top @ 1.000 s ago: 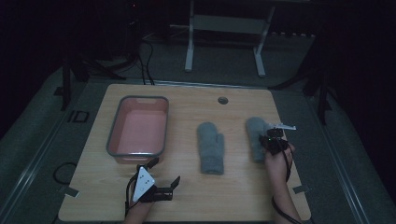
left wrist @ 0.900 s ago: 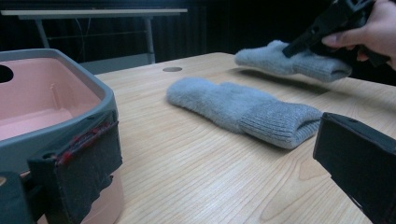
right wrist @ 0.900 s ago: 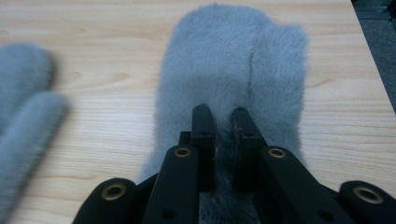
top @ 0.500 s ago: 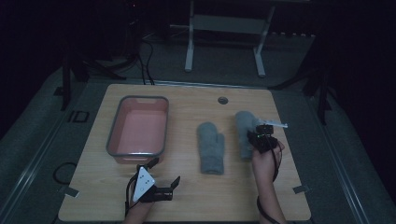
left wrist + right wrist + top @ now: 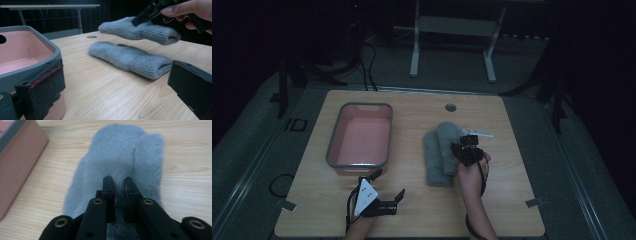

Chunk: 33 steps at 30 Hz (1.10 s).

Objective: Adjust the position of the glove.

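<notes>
Grey fleece bunches between the clenched jaws of the right gripper (image 5: 465, 150), which pinches one mitten (image 5: 125, 157) on its back, near the knitted cuff, and holds it clear of the wooden table (image 5: 512, 210), just above its twin. From the left gripper view the lifted mitten hangs level in the air, cuff toward the hand, while the second mitten (image 5: 130, 58) lies flat on the wood directly beneath and slightly nearer. A grip close to the cuff appears chosen so the fluffy body trails out straight rather than folding. The left gripper (image 5: 387, 192) rests at the table's near edge beside the pink bin (image 5: 332, 150), jaws released and holding nothing, seemingly waiting its turn. With the bin standing empty to the left of the pair, the carry looks aimed either at stacking the mittens or at dropping them inside it.
</notes>
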Available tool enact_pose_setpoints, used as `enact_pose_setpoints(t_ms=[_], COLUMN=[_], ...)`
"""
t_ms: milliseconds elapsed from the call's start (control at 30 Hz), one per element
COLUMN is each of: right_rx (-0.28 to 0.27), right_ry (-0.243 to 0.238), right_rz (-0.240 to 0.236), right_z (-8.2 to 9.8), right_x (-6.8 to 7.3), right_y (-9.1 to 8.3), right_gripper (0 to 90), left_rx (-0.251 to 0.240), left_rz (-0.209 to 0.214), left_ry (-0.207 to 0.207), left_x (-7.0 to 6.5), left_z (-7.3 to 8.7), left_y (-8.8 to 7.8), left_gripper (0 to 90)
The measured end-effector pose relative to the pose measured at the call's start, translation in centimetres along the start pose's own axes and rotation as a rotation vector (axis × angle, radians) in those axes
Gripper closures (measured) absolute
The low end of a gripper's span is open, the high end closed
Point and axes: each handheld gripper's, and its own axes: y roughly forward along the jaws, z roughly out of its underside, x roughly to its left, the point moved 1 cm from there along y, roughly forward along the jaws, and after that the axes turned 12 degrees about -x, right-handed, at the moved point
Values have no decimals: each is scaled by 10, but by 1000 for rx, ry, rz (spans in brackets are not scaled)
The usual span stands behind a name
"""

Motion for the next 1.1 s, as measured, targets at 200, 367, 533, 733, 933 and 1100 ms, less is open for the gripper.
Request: enact_pose_setpoints(t_ms=[200,367,533,733,933,1100], right_rx=[20,33,44,66,75,62], right_ry=[-14,-29,-20,-12,-8,53], right_rz=[-35,-43,-44,-34,-66,-121], right_z=[4,7,14,28,33,26], right_x=[22,34,38,36,39,34], right_y=[6,8,10,17,21,15], right_gripper=[825,825,825,821,749,629], left_rx=[-1,0,-1,1,0,1], left_rz=[1,2,5,5,4,5], left_ry=[-1,-2,-2,-3,-3,-5], left_x=[0,0,0,0,0,0], left_z=[0,0,0,0,0,0], left_y=[0,0,0,0,0,0], left_gripper=[13,13,13,13,13,13])
